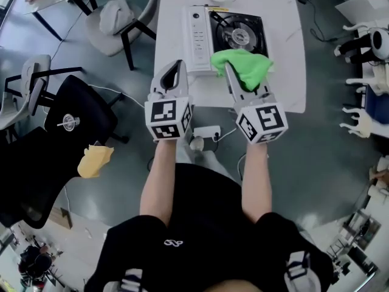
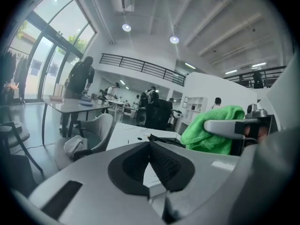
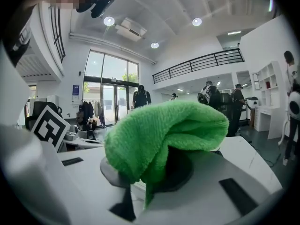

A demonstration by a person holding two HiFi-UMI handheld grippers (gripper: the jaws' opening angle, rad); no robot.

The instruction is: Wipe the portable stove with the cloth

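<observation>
Stove (image 1: 200,41): a flat rectangular box with a smooth white control strip and a black recessed top around a round burner (image 1: 241,35).
Cloth (image 1: 248,66): bright green, fluffy pile, bunched into a soft fold (image 3: 164,125).
Table (image 1: 289,53): white with a smooth top; the stove sits at its middle.
Stove axis: the long side runs left to right across the person, with the control strip at the left end and the burner at the right.
Cloth place: over the stove's near right corner; whether it touches the stove cannot be told.
Right gripper (image 1: 243,78): clamped on the cloth, which drapes over its jaws.
Left gripper (image 2: 150,146): jaws together with nothing between them, over the table's near edge, just left of the stove.
</observation>
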